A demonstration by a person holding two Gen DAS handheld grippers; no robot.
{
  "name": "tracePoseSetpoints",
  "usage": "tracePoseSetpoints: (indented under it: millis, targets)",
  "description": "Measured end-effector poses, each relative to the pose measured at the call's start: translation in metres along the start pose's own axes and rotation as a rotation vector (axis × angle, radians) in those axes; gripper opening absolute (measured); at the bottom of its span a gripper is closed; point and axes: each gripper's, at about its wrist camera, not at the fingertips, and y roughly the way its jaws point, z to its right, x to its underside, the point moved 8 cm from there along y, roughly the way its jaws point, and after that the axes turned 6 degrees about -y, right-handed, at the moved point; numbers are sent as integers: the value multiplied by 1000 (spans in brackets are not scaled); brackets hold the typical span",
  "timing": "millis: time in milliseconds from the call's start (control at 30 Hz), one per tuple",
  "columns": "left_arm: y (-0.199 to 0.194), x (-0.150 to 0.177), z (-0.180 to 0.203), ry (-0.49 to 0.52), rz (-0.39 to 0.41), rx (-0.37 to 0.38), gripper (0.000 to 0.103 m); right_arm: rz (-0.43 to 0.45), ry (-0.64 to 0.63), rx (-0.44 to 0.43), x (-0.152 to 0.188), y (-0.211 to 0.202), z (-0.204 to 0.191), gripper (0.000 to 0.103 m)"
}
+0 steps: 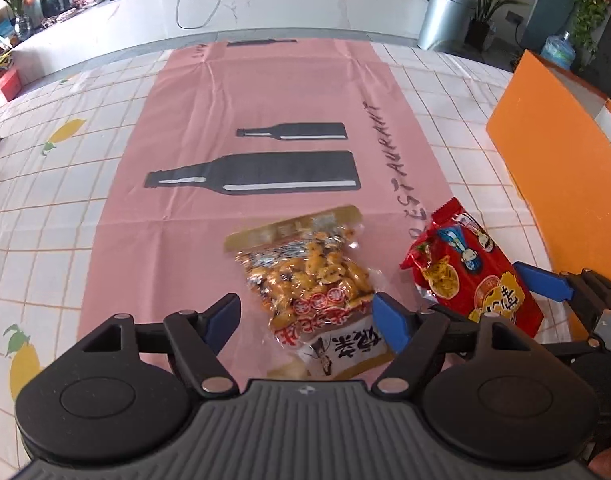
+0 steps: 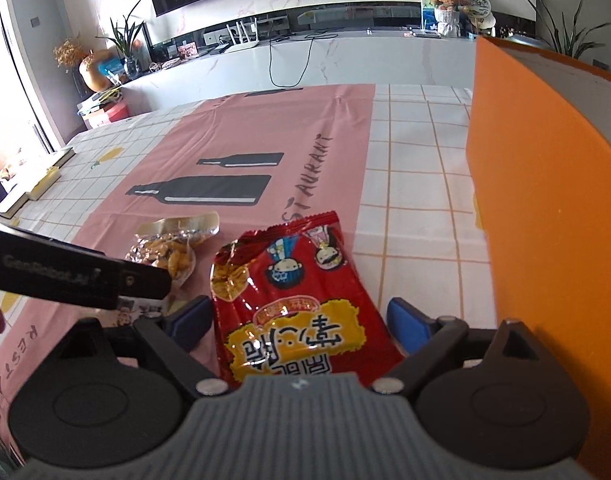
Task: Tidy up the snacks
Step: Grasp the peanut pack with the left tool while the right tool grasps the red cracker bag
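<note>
A clear bag of orange peanuts [image 1: 313, 280] lies on the pink mat [image 1: 245, 92]. My left gripper [image 1: 307, 316] is open, its blue fingers on either side of the bag's near end. A red snack packet [image 2: 293, 296] lies beside it to the right. My right gripper [image 2: 299, 324] is open, its fingers on either side of the packet's near end. The red packet [image 1: 469, 268] and the right gripper's fingers [image 1: 545, 280] also show in the left wrist view. The peanut bag [image 2: 173, 248] shows in the right wrist view, partly hidden by the left gripper's body [image 2: 73, 276].
An orange box [image 2: 545, 216] stands upright close on the right; it also shows in the left wrist view [image 1: 561, 148]. The table has a white tiled cloth [image 1: 57, 184] with lemon prints. A white counter [image 1: 265, 4] runs behind the table.
</note>
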Motion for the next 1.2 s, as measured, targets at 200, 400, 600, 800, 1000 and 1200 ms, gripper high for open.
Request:
tracePoseSetpoints:
  millis: [200, 400, 600, 800, 1000, 1200]
  targets:
    - [5, -3, -1, -40, 34, 3, 91, 12, -33, 0, 2, -1, -4, 90]
    - [7, 1, -6, -116, 6, 58, 85, 19, -52, 5, -2, 0, -5, 79]
    - [6, -9, -15, -224, 3, 72, 88, 10, -78, 51, -11, 7, -6, 77]
    - [16, -16, -21, -262, 8, 35, 90, 2, -111, 16, -12, 11, -22, 77]
    - [17, -14, -18, -188, 37, 20, 90, -11, -138, 2, -7, 12, -33, 76]
    - [15, -12, -11, -128, 47, 39, 71, -10, -140, 13, -6, 12, -37, 74]
